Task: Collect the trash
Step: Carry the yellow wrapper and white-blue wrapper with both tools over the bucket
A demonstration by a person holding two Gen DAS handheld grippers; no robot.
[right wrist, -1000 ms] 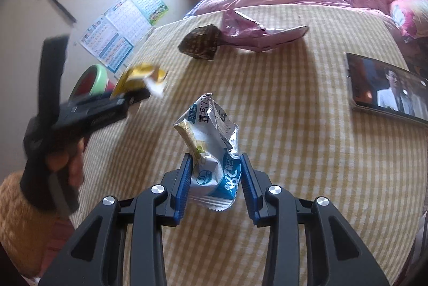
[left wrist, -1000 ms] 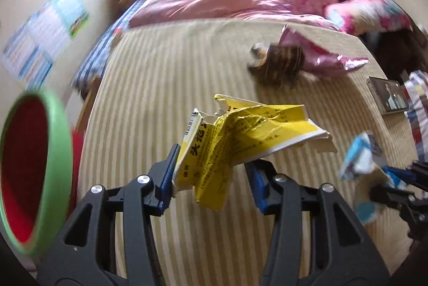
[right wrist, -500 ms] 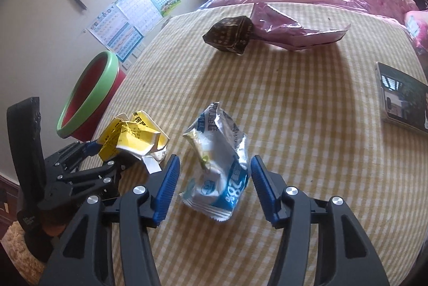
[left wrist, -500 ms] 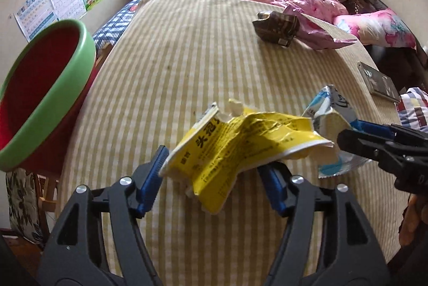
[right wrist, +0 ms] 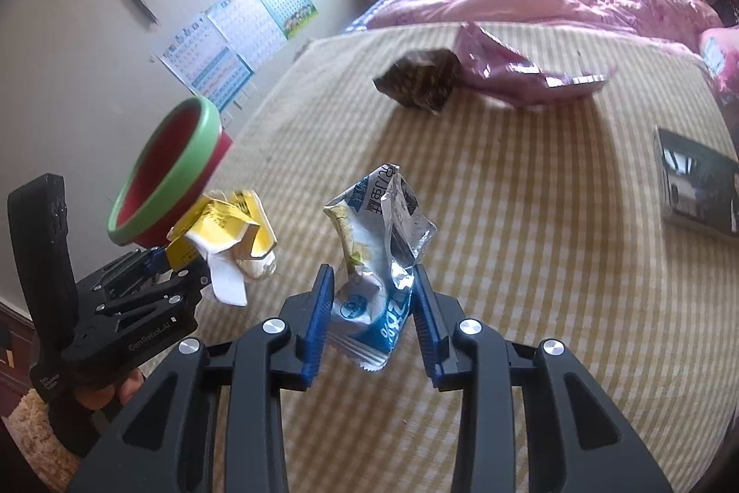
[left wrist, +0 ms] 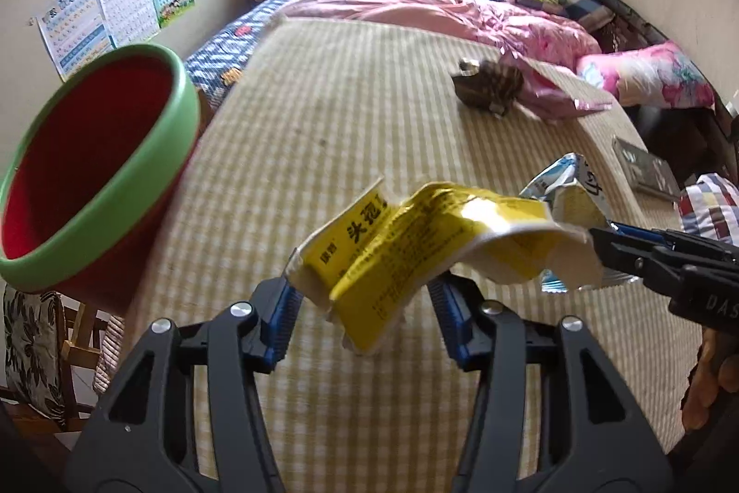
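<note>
Beside the striped mat [left wrist: 323, 151] the red bin [left wrist: 92, 179] sits at middle left of both views, nearest your left gripper [left wrist: 365, 303], closing on the yellow box [left wrist: 415, 243]; your right gripper [right wrist: 372, 308] pinches the blue wrapper [right wrist: 378, 243].

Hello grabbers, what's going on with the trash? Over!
Left gripper shut on yellow carton, jaws just closing. Right gripper shut on blue wrapper, likewise. Bin at left, path clear. Two wrappers left.
</note>
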